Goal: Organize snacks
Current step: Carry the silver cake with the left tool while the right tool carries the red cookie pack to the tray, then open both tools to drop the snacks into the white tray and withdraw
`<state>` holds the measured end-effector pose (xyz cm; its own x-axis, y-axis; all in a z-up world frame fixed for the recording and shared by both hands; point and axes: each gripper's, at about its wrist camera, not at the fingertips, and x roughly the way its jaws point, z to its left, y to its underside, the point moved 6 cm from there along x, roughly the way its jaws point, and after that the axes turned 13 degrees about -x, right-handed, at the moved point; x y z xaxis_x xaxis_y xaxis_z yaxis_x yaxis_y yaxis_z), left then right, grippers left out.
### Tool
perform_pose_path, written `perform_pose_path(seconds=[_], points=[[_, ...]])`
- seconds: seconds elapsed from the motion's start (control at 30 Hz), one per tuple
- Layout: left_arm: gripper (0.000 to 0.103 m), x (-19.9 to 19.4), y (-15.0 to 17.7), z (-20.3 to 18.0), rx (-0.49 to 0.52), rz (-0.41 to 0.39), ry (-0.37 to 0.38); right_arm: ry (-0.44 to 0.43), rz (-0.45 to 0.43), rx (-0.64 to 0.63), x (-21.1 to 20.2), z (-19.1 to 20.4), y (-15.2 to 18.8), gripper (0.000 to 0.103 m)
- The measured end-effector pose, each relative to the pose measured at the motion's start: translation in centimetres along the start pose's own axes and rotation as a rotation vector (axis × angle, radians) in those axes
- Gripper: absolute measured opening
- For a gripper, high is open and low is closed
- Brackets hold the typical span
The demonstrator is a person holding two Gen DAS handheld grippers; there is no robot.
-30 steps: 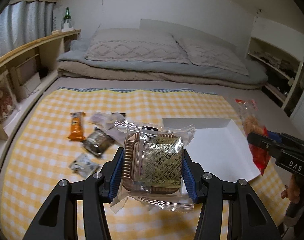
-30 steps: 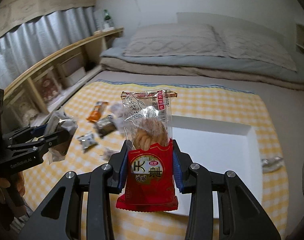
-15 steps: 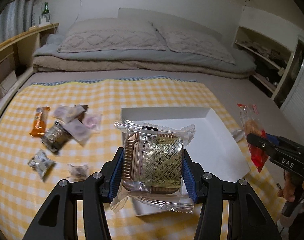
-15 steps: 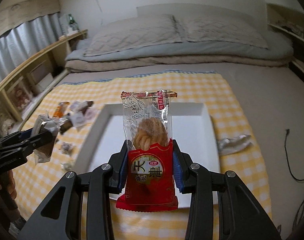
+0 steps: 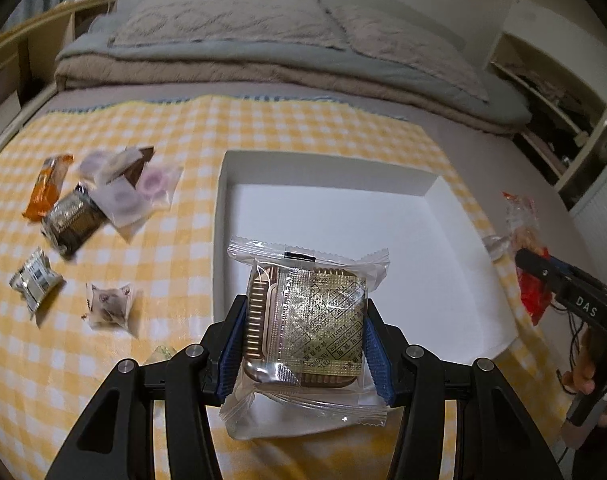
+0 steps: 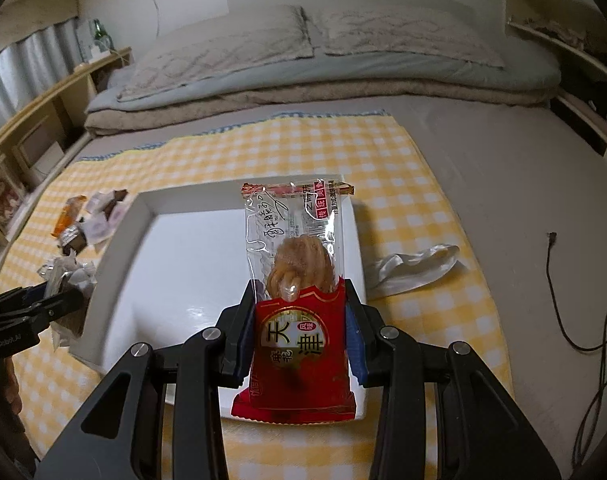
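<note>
Lying on the yellow checked cloth [image 5: 263, 140], the white tray [image 5: 343, 216] is sitting beneath both grippers; the left gripper [image 5: 303, 344] jaws are clamping a clear-wrapped pastry [image 5: 307, 320], the right gripper [image 6: 299, 344] jaws a red twist-snack packet [image 6: 299, 344].

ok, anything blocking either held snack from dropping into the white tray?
Nothing visible. The white tray shows a bare floor. The left gripper holds the clear-wrapped pastry over its near edge; the right gripper holds the red twist-snack packet above it. Loose snacks lie outside.
</note>
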<state>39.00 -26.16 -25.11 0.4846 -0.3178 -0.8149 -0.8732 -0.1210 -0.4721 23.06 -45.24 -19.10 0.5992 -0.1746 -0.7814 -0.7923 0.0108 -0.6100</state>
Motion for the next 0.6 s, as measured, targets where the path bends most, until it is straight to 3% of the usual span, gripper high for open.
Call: perform_pose_path(seconds=[0.2, 0.23, 0.33, 0.43, 0.5, 0.6], points=[[0.053, 1.9, -1.3, 1.0, -0.007, 0.012, 0.01, -0.01, 0.046, -0.001, 2.2, 0.2, -0.1, 0.038], [0.058, 1.8, -1.4, 1.1, -0.005, 0.005, 0.014, -0.009, 0.049, 0.0, 2.4, 0.2, -0.2, 0.038], [0.088, 1.9, -1.9, 1.2, 0.0, -0.014, 0.024, -0.007, 0.056, 0.003, 3.0, 0.4, -0.4, 0.039], [0.098, 1.8, -1.6, 1.4, 0.034, -0.021, 0.022, -0.022, 0.062, 0.022, 3.6, 0.3, -0.5, 0.041], [0.103, 1.8, -1.2, 1.5, 0.059, -0.012, 0.015, -0.029, 0.075, 0.035, 4.1, 0.3, -0.5, 0.047], [0.103, 1.8, -0.7, 1.5, 0.08, 0.001, 0.009, -0.022, 0.104, 0.037, 4.6, 0.3, -0.2, 0.076]])
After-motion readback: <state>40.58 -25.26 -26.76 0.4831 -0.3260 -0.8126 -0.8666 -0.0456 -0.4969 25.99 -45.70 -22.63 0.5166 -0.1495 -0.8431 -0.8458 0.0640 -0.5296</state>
